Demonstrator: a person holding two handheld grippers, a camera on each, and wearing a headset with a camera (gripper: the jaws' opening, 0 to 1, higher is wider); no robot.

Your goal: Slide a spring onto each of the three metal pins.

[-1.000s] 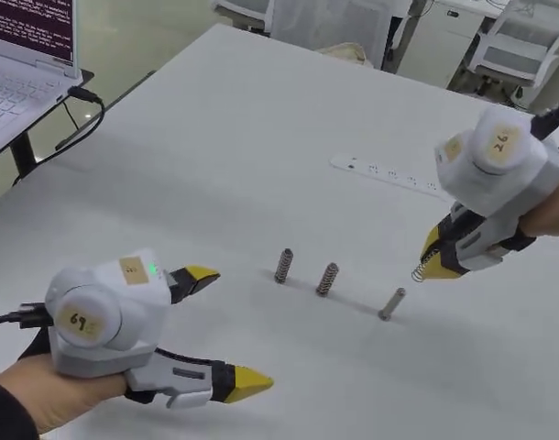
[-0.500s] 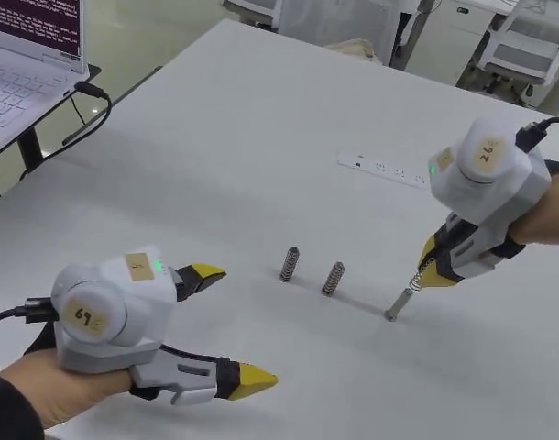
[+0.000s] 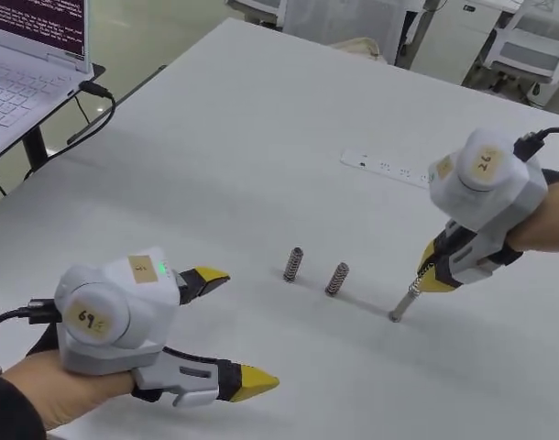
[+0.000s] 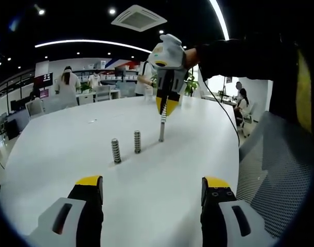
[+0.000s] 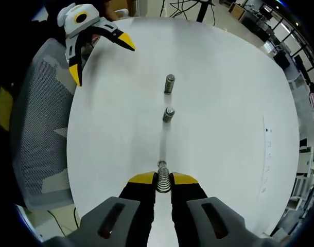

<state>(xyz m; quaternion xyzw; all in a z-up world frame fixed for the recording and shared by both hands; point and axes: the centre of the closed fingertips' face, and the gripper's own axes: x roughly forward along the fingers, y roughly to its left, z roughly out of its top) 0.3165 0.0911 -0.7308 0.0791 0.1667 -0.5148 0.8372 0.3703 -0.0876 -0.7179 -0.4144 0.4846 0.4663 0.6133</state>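
Observation:
Three metal pins stand in a row on the white table (image 3: 215, 165). The left pin (image 3: 293, 264) and the middle pin (image 3: 336, 279) each wear a spring. The right pin (image 3: 401, 304) is bare along its length. My right gripper (image 3: 427, 272) is shut on a spring (image 5: 162, 181) and holds it right at the top of that pin (image 5: 162, 149). In the left gripper view the spring (image 4: 163, 110) lines up with the pin (image 4: 161, 131). My left gripper (image 3: 235, 325) is open and holds nothing, low on the table in front of the pins.
A white power strip (image 3: 389, 170) lies beyond the pins. A laptop (image 3: 23, 55) with a black cable (image 3: 89, 115) sits at the far left on a stand. A mesh chair (image 5: 38, 128) stands by the table's edge. People and desks fill the room behind.
My right gripper has moved down and left with the spring, from beside the bare pin to its top. The left gripper has stayed where it was.

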